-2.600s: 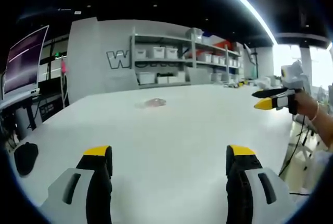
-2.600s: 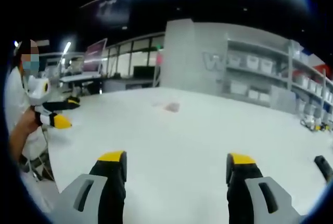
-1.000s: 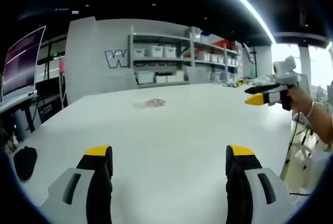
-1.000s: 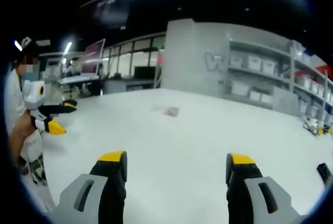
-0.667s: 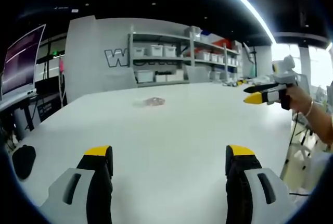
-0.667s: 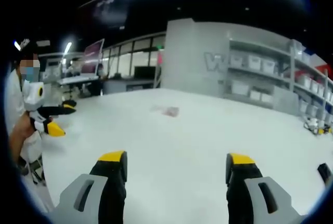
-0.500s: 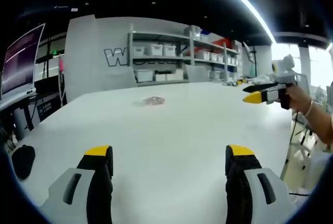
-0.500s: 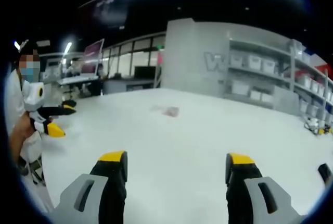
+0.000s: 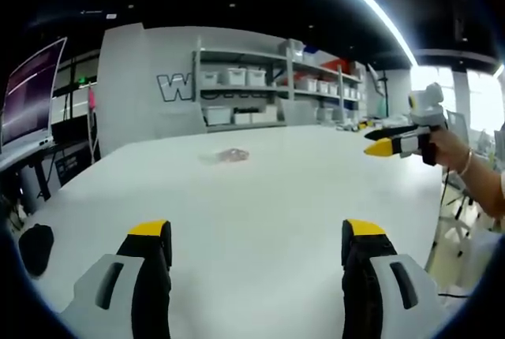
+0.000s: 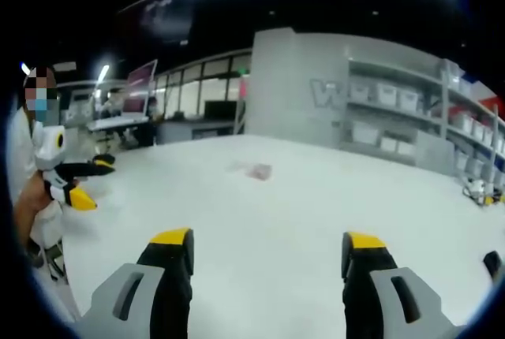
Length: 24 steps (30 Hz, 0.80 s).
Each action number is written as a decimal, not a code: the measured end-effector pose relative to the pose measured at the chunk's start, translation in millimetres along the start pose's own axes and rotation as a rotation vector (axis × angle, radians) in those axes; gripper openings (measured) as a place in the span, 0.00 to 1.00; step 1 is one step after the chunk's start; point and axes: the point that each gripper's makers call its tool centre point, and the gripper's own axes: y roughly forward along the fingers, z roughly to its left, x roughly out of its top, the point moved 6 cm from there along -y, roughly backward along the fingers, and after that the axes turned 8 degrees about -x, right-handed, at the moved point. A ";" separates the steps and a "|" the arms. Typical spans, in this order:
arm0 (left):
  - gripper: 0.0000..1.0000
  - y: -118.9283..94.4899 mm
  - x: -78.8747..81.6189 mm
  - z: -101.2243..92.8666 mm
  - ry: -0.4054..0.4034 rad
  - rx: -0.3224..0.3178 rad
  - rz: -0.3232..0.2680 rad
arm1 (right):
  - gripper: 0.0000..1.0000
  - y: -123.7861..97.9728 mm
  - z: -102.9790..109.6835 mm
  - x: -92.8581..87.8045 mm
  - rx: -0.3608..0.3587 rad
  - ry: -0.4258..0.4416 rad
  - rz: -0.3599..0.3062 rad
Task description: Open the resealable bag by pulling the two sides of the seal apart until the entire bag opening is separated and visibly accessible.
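Bag: I see the resealable bag (image 9: 234,154) lying flat far out on the white table (image 9: 260,197), well apart from both grippers; in the right gripper view it (image 10: 257,171) is a small pinkish patch. Too small for me to tell whether the seal is parted.
Left gripper: my left gripper (image 9: 256,240) hovers over the near table, jaws spread wide, nothing between them. From the right gripper view it (image 10: 88,181) sits at the left edge in the person's hand, tips apart.
Right gripper: my right gripper (image 10: 259,248) is likewise released and wide, gripping nothing. In the left gripper view it (image 9: 377,139) comes in from the right, held by a hand (image 9: 443,147).
Around: shelving (image 9: 268,91) with white bins stands behind the table's far edge; a monitor (image 9: 30,91) to the left; a dark object (image 9: 35,248) beside the table's left edge.
Room: I see bare tabletop between both grippers and the bag, with nothing standing in the path.
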 end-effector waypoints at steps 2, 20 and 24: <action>0.87 -0.1 1.0 0.0 0.000 -0.001 -0.002 | 0.77 0.5 0.5 1.3 0.001 0.000 -0.001; 0.87 1.9 6.3 -1.1 0.008 -0.009 0.006 | 0.76 6.1 1.6 12.1 0.011 -0.002 -0.011; 0.87 3.0 7.2 -2.1 0.010 -0.013 0.008 | 0.76 8.7 1.7 14.4 0.012 -0.004 -0.012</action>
